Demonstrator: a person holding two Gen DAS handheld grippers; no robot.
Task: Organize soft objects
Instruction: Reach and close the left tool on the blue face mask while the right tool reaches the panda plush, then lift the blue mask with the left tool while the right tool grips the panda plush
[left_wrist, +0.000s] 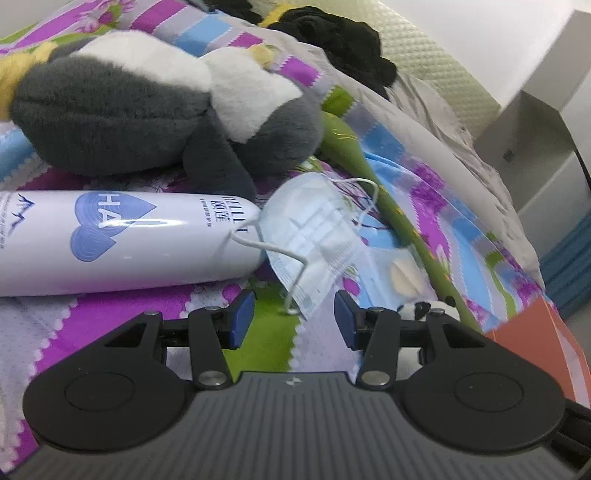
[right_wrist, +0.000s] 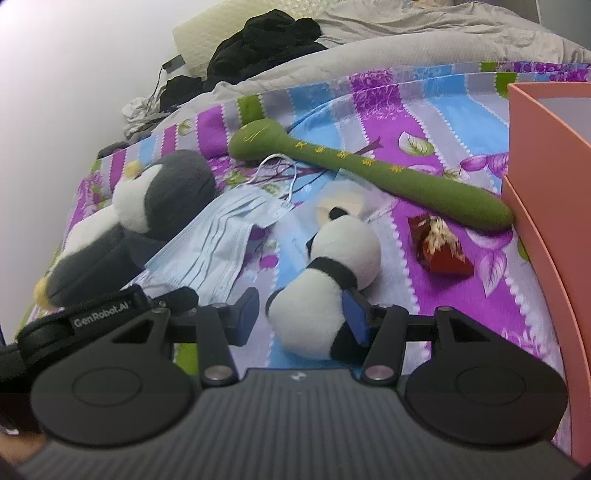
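1. The left gripper (left_wrist: 294, 319) is held with its jaws apart; only the lower corner of the blue face mask (left_wrist: 314, 236) lies between the pads, which are not pressed on it.
2. The right gripper (right_wrist: 303, 317) is seen with its jaws apart around the body of the small panda plush (right_wrist: 332, 266); the right pad touches the plush, and a gap is left at the other pad.
3. Everything is laid on a patterned bedspread (right_wrist: 461, 110).
4. Beside the mask, a white bottle (left_wrist: 122, 240) is laid on its side.
5. Behind the bottle, a grey-and-white penguin plush (left_wrist: 129, 107) is found.
6. A long green plush stick (right_wrist: 369, 166) is laid further back, one end touching an orange box (right_wrist: 546, 155).
7. A red wrapped item (right_wrist: 439, 247) lies near the box.
8. Black clothing (right_wrist: 266, 40) is heaped farthest away.
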